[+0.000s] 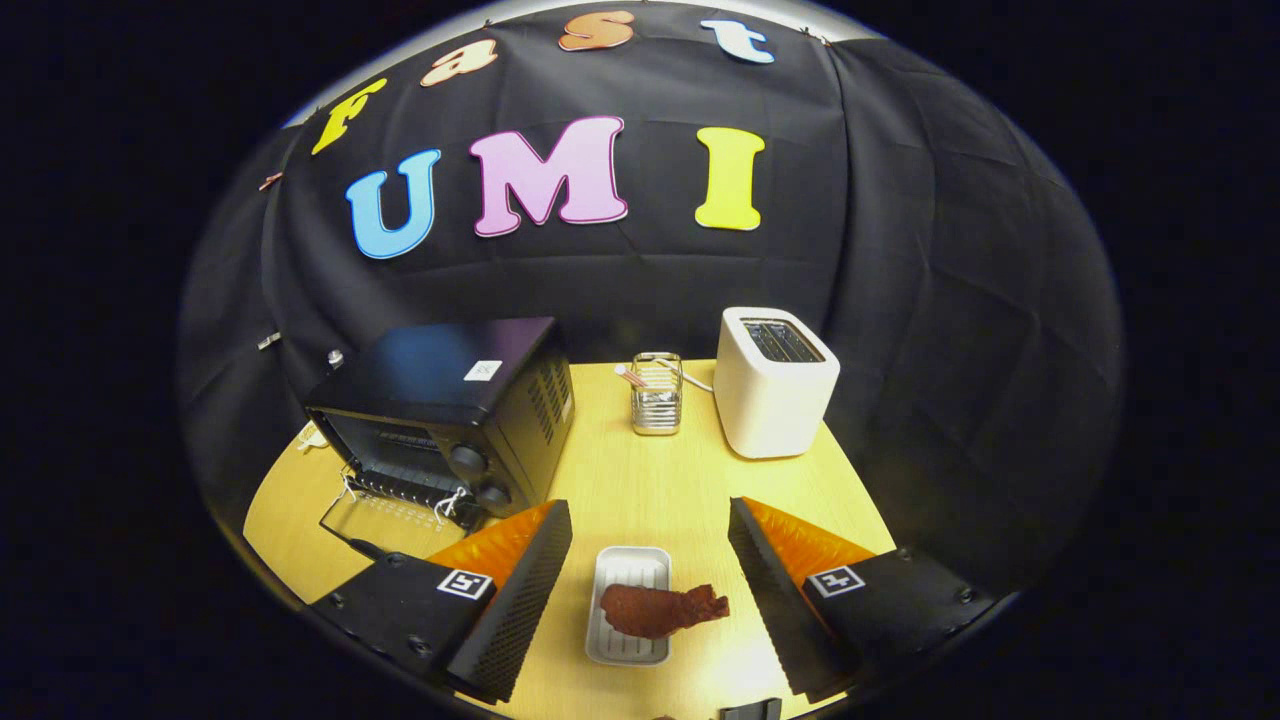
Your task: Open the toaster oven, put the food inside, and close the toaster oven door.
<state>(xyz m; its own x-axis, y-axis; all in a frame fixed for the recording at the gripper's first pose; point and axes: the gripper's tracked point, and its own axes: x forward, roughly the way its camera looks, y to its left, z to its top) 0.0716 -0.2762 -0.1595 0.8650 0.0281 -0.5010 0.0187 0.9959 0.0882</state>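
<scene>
Fingers: we see the gripper (650, 585) spread wide and holding nothing, the food (660, 610) lying between its fingers.
Food: a brown piece half on a small white tray (628, 572), overhanging its rim toward the counter (640, 470).
Toaster oven (445, 420): ahead to the left, its door (385, 515) down and open.
Risk: we judge a pinch on the overhang could tip the tray or drop the food.
Writing: a small white sticker (483, 370) on the oven top, too small to read.

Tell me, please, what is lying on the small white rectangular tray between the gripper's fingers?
A reddish-brown piece of food lies across the white tray, overhanging one side. It hides the tray surface beneath. The open gripper straddles both without touching.
</scene>
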